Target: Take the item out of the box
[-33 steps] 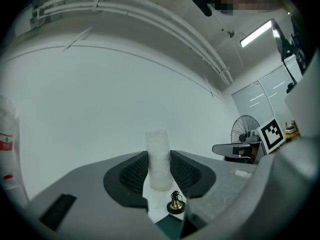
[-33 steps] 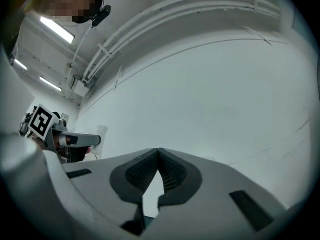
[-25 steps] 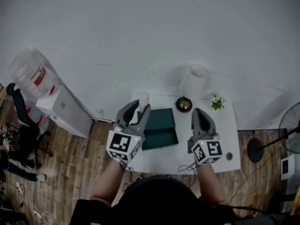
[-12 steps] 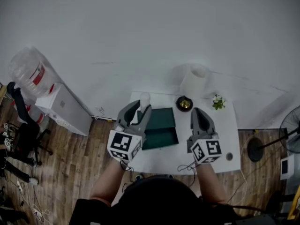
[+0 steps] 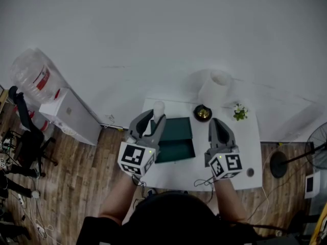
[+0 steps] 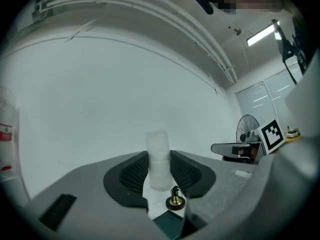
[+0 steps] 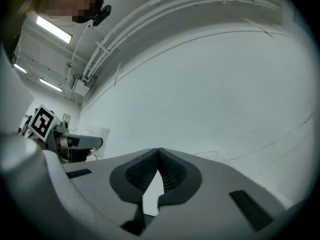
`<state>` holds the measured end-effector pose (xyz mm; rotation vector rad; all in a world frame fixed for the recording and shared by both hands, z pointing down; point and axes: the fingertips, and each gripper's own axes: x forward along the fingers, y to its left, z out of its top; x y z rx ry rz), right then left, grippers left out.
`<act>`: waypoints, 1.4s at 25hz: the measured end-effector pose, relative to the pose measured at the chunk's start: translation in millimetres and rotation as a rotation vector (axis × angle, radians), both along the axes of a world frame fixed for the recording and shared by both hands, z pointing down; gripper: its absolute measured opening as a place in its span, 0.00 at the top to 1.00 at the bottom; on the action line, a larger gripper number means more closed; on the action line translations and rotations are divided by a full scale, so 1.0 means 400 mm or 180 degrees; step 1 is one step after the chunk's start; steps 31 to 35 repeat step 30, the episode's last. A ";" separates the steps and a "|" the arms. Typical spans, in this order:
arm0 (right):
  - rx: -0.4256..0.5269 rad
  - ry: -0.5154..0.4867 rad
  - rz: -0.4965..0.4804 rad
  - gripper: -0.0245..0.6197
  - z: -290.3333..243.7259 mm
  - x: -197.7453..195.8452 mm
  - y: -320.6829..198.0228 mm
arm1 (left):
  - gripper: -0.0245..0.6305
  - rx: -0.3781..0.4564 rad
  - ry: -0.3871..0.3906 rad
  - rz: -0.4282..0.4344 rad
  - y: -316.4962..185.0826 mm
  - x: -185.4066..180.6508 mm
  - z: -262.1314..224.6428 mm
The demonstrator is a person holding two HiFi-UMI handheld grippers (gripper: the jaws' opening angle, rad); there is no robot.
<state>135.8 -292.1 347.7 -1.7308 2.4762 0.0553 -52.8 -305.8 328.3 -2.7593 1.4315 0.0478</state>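
An open dark green box [image 5: 174, 139] lies on the white table [image 5: 240, 152]. My left gripper [image 5: 156, 117] hovers over the box's left end, shut on a white foam-wrapped cylinder [image 5: 158, 109]. In the left gripper view the cylinder [image 6: 159, 159] stands upright between the pads of the left gripper [image 6: 159, 165], with a corner of the green box [image 6: 169, 227] below. My right gripper [image 5: 215, 123] hangs to the right of the box, jaws shut with nothing in them. In its own view the right gripper [image 7: 158, 153] shows pads meeting at the tips.
A small brass bell [image 5: 202, 113], a little potted plant [image 5: 239, 111] and a tall white roll [image 5: 215, 89] stand along the table's back. A dark round thing [image 5: 250, 172] lies front right. A water bottle [image 5: 31, 78], a white cabinet [image 5: 71, 118] and a fan [image 5: 318, 147] flank the table.
The whole view has drifted slightly. Both grippers keep their places over the table, the left still holding the cylinder.
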 end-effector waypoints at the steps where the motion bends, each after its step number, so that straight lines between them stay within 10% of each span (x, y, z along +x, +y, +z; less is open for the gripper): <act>1: -0.0003 -0.0001 -0.0005 0.96 0.001 -0.001 -0.002 | 0.75 0.0001 0.0001 -0.0005 -0.002 -0.002 0.000; 35: -0.0018 0.0061 0.0034 0.96 -0.012 -0.074 0.020 | 0.75 -0.0051 0.0059 0.0032 0.005 -0.072 0.013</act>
